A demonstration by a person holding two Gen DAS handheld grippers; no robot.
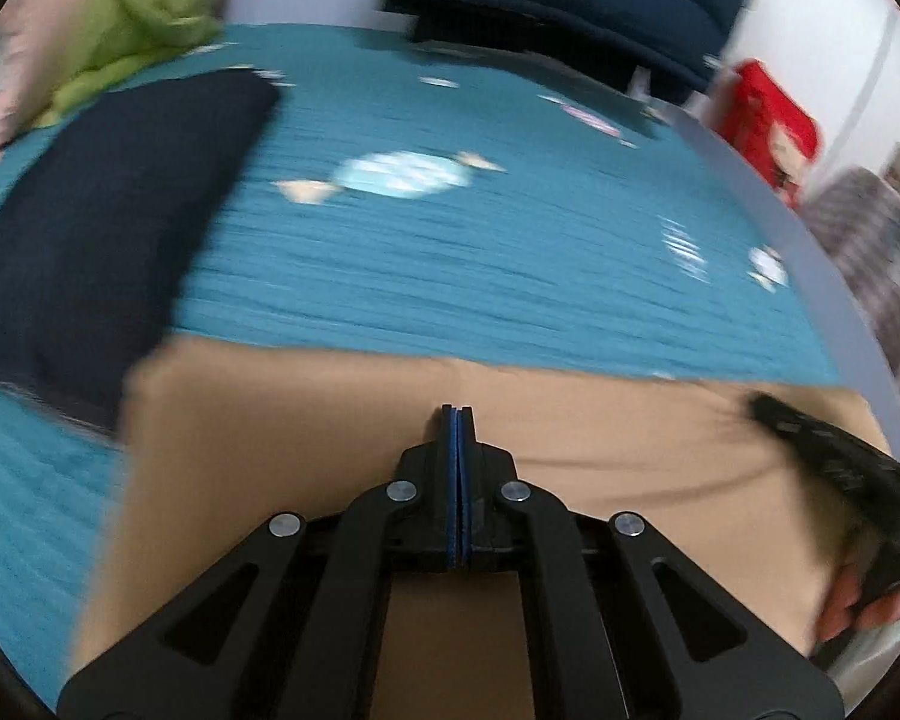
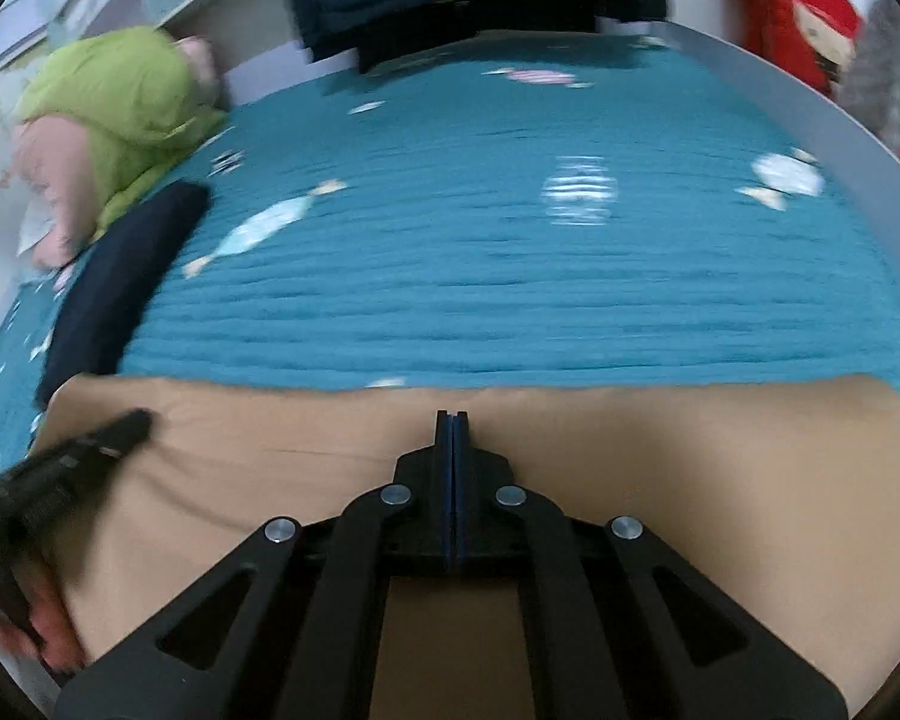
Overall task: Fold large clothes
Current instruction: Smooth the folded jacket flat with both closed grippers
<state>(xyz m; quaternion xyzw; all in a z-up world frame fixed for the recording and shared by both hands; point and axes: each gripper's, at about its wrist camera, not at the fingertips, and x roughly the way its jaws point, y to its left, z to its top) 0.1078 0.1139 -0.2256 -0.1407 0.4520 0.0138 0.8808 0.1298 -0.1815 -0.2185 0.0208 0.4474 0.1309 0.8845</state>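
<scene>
Left wrist view: both grippers closed over tan cloth [image 1: 306, 450] — dark folded garment [image 1: 108, 228] beside, teal bedspread [image 1: 450, 276] beyond.

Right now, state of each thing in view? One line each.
Left gripper: shut, over the tan cloth; grip on it unclear.
Right gripper: shut, over the same cloth; grip unclear.
Tan cloth: spread flat at the near edge, far edge straight.
Dark garment: folded, lying on the bedspread.
Green garment: bunched in a heap.
Teal bedspread: laid flat.
</scene>
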